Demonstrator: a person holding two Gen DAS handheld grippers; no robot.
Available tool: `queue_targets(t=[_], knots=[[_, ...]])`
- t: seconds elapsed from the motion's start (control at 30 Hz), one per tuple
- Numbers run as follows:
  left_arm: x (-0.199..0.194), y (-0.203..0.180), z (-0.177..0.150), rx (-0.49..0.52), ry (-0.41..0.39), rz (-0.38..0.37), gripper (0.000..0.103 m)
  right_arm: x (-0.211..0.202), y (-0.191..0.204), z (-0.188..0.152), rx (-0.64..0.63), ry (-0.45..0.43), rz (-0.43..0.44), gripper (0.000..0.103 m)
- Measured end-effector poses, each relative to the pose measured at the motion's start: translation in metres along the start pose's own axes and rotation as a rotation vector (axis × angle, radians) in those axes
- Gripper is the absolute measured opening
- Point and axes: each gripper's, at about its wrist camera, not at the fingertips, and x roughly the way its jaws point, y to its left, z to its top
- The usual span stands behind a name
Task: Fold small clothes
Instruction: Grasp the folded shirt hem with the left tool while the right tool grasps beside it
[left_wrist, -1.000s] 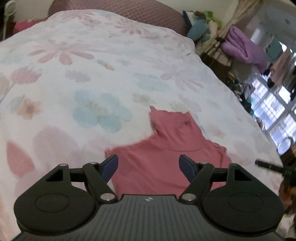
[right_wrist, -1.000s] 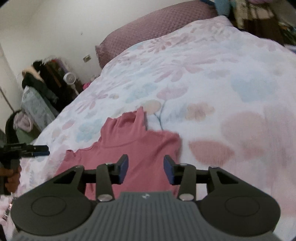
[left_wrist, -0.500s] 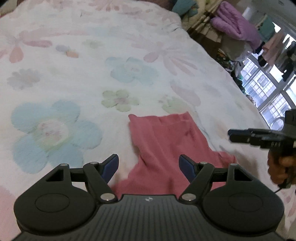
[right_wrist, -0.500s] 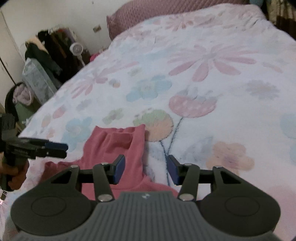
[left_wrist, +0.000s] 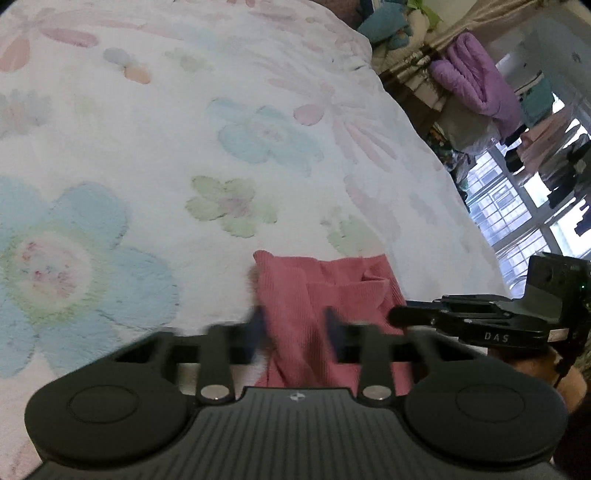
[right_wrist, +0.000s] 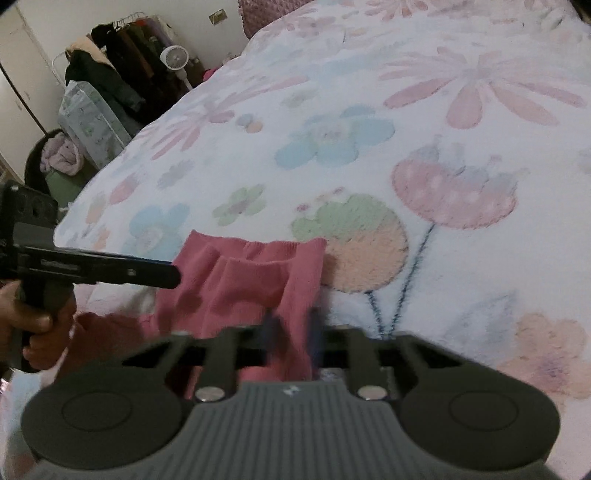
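So we're at the grab step rn imo. The pink top (left_wrist: 325, 295) is lying flat-ish on the floral blanket (left_wrist: 236, 147), collar end pointing away from the person, already bunching up a bit around the neck.

Left gripper (left_wrist: 295, 328) is working the collar's left side, right gripper (right_wrist: 291, 332) is on the right side of it. Both sets of jaws have just been closing w/ pink fabric sitting between them. The fingers are smeared by motion blur, but the gaps are looking narrow, so I'm reading both as pinching down on the cloth, not 100% on how much they're getting tho. In the right wrist view the left gripper's tip is poking right at the collar edge.

Next move prob: lifting both pinches together and carrying the neck end back over the body for the first fold. Needs both grips staying even, otherwise the knit is going to slip or fold crooked. Soft fluffy blanket underneath might be getting snagged too, can't rule it out.
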Motion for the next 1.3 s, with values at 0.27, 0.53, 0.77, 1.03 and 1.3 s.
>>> queue_targets(t=[0.27,0.53,0.77,1.03,1.3], knots=[[-0.040,-0.027,-0.019,0.171,-0.066,-0.095,0.005,-0.050,0.007,-0.009,-0.068,-0.132,0.078,0.001],[-0.062,-0.042,-0.092,0.416,0.100,-0.105,0.026,-0.085,0.024,-0.075,-0.249,-0.049,0.153,0.020],[-0.090,-0.034,-0.093,0.363,0.057,-0.084,0.048,-0.107,0.018,-0.088,-0.194,-0.082,0.128,0.032],[-0.067,-0.024,-0.068,0.209,0.100,0.038,0.067,-0.079,0.019,-0.074,0.056,0.050,-0.087,0.037],[-0.018,0.006,-0.059,-0.137,0.102,-0.049,0.067,-0.053,-0.012,-0.083,0.404,-0.034,0.052,0.037]])
